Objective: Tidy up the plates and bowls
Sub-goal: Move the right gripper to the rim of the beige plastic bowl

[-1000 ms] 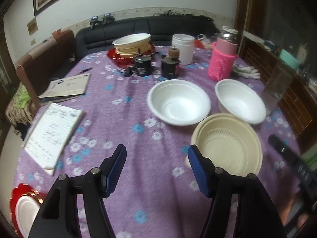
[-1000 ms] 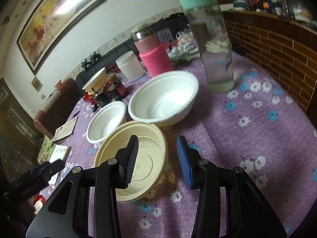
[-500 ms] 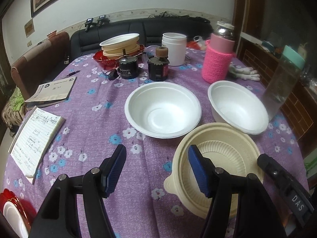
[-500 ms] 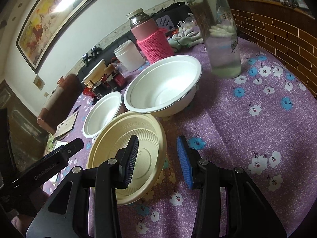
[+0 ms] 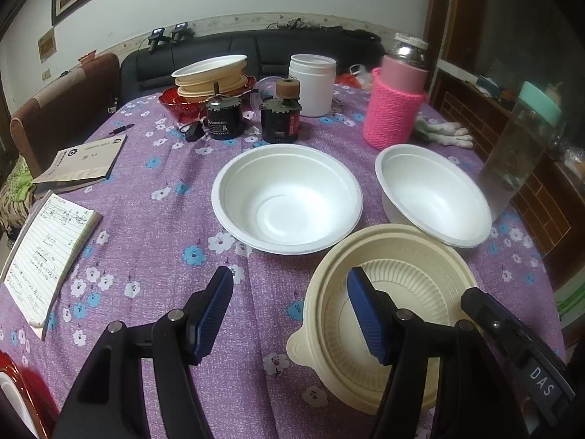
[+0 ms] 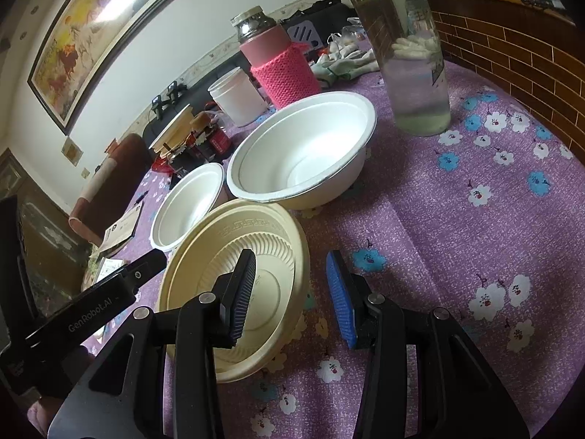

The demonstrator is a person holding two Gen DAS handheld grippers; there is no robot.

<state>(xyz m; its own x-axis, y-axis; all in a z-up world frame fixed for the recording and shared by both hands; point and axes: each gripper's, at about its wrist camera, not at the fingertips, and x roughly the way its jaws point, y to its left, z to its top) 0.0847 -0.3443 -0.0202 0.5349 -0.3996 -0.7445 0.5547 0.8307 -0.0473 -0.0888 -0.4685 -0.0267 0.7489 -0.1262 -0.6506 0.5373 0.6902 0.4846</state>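
Observation:
A cream ribbed bowl [image 5: 402,292] [image 6: 241,256] sits nearest me on the purple floral tablecloth. Two white foam bowls stand behind it: one in the middle [image 5: 287,197] [image 6: 188,208] and one to the right [image 5: 433,197] [image 6: 303,153]. My left gripper [image 5: 290,311] is open, its right finger over the cream bowl's left rim. My right gripper [image 6: 292,292] is open and straddles the cream bowl's right rim, left finger inside the bowl. A stack of cream and white plates on a red dish [image 5: 210,73] stands at the back.
A pink knitted flask [image 5: 396,98], a white tub [image 5: 312,84], two dark jars [image 5: 279,117] and a clear bottle [image 5: 519,153] [image 6: 413,58] stand behind the bowls. Notebooks [image 5: 47,252] lie at left. A red plate [image 5: 22,398] is at bottom left.
Both grippers have moved in on the cream bowl. The left gripper swung right, its right finger now over the bowl. The right gripper lowered around the bowl's right rim.

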